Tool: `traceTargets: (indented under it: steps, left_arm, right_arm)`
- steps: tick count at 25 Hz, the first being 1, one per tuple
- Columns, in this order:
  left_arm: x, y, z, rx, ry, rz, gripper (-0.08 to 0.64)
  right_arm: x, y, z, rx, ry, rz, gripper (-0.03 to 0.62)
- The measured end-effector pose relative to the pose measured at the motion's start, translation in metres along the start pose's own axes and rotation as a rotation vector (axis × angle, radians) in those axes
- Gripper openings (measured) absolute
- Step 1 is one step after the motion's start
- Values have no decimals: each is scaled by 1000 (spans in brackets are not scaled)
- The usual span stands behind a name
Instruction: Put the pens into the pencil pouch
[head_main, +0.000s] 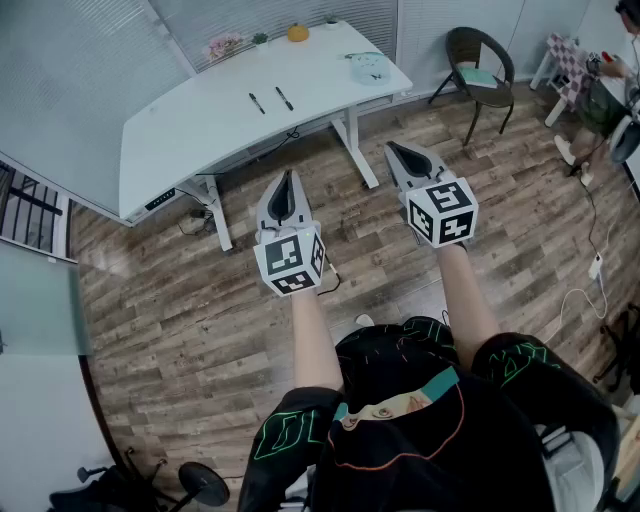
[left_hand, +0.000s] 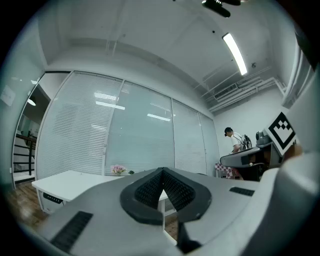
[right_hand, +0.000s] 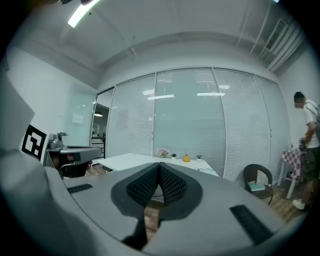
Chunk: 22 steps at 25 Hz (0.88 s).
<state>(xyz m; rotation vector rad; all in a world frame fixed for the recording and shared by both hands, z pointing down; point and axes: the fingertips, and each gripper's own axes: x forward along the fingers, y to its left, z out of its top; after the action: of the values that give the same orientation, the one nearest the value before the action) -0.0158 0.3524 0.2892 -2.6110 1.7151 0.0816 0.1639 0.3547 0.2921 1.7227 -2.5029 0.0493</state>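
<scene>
Both claws before the approach. I hold my left gripper (head_main: 288, 180) and my right gripper (head_main: 398, 152) out ahead of me, roughly level and side by side over the wooden floor, a carrying posture and not a working one. In the left gripper view the ribbed pads (left_hand: 150, 187) meet at their tips with nothing between them; the right gripper view shows the same, pads (right_hand: 142, 186) pressed together and empty. Closed, empty jaws suit a walk-up, I judge, since nothing can catch on them.

The task's things lie on the white table (head_main: 200, 130), well apart from both claws and beyond them. Two pens (head_main: 257, 103) (head_main: 284, 98) rest near the middle of the top, close together and roughly parallel, closer to my left gripper. The pencil pouch (head_main: 372, 68), pale and flat, sits towards the table's far right corner, more in line with my right gripper; whether it is open I cannot tell. Neither pen is in the pouch, so in my judgement the task has not started and the first need is to get within reach.
</scene>
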Motion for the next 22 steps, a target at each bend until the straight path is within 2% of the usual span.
traceTargets:
  steps: [9, 15, 22]
  left_arm:
    - [16, 33, -15, -31, 17, -11, -2]
    - [29, 37, -16, -57, 8, -29, -2]
    - [46, 55, -15, -95, -16, -17, -2]
  right_arm:
    - [32, 9, -10, 17, 12, -26, 3]
    - [39, -12, -2, 45, 20, -73, 2]
    - [55, -33, 8, 59, 29, -101, 2]
